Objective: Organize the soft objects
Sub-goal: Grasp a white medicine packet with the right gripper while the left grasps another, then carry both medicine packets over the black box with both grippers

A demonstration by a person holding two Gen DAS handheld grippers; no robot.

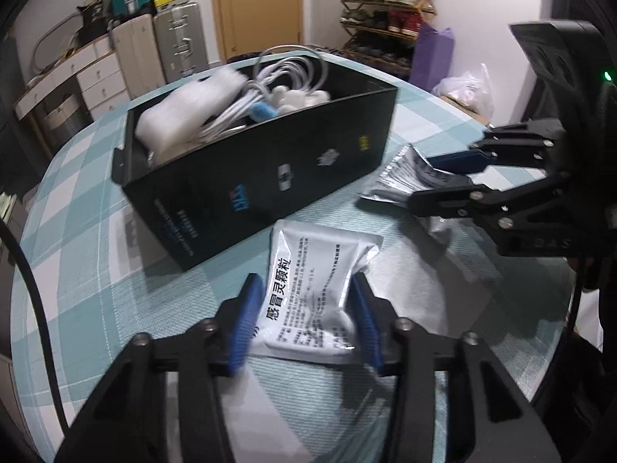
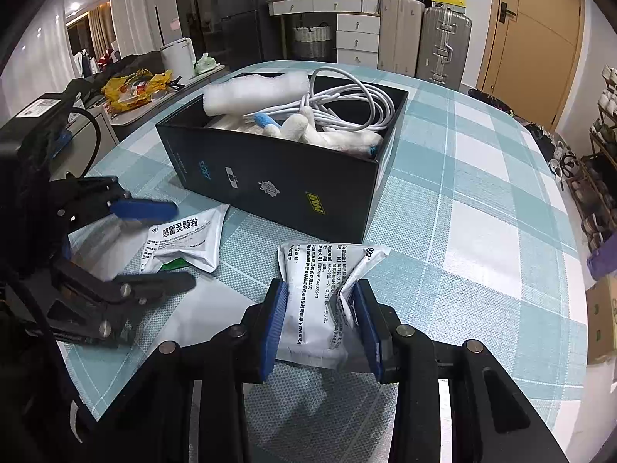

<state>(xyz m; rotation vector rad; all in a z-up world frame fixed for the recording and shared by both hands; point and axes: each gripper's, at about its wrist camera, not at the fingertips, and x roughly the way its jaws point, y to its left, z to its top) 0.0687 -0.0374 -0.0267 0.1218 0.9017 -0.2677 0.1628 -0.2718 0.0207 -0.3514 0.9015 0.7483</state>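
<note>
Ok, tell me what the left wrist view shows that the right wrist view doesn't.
Only the left wrist view: the shoe rack and purple bag behind the table. Only the right wrist view: the yellow bag and white bin off to the side. Both: the black box of white cables, and each set of tongs, left and right, clamped on a silver sachet.

Left tongs [image 1: 306, 322] and right tongs [image 2: 322, 326]: black angular linkage arms joined by silver screws, ribbed blue pads [image 1: 243, 326] lining each finger; pale "DAS" lettering marks one arm.
</note>
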